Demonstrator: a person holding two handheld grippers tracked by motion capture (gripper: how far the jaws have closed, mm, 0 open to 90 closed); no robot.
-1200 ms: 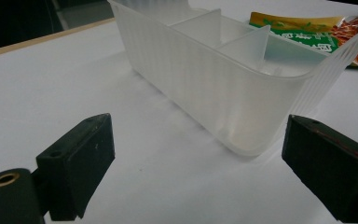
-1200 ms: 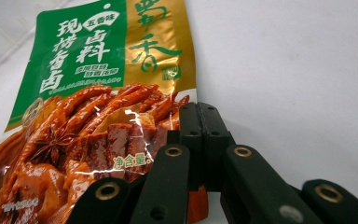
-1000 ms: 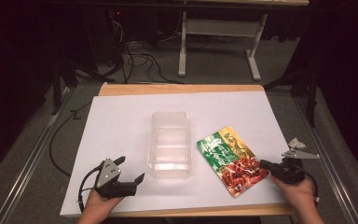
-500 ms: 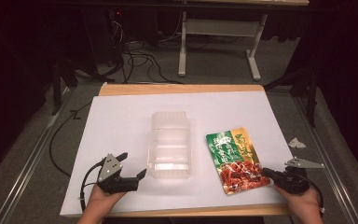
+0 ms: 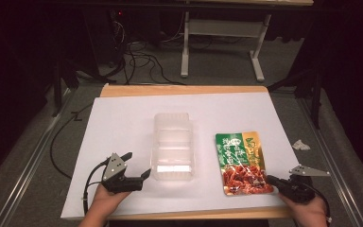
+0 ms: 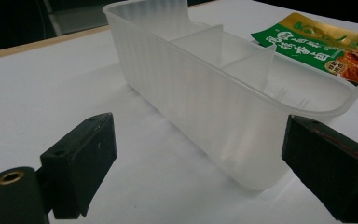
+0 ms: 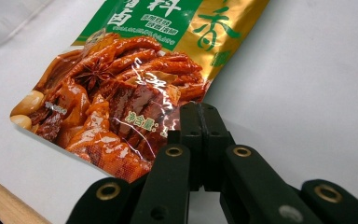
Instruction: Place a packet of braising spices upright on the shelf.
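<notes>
Right gripper, 5 o'clock: jaws pressed together, pinching near corner of glossy foil pouch flat on white sheet. Left gripper, 7 o'clock: jaws wide, straddling near left corner of translucent ribbed three-compartment tray, centre.

The flat glossy food pouch is green and gold at twelve o'clock, printed red-brown braised food at six. The translucent, ribbed plastic divided tray is frosted white. The table's white paper sheet has a tan wooden rim. Both grippers are black.
</notes>
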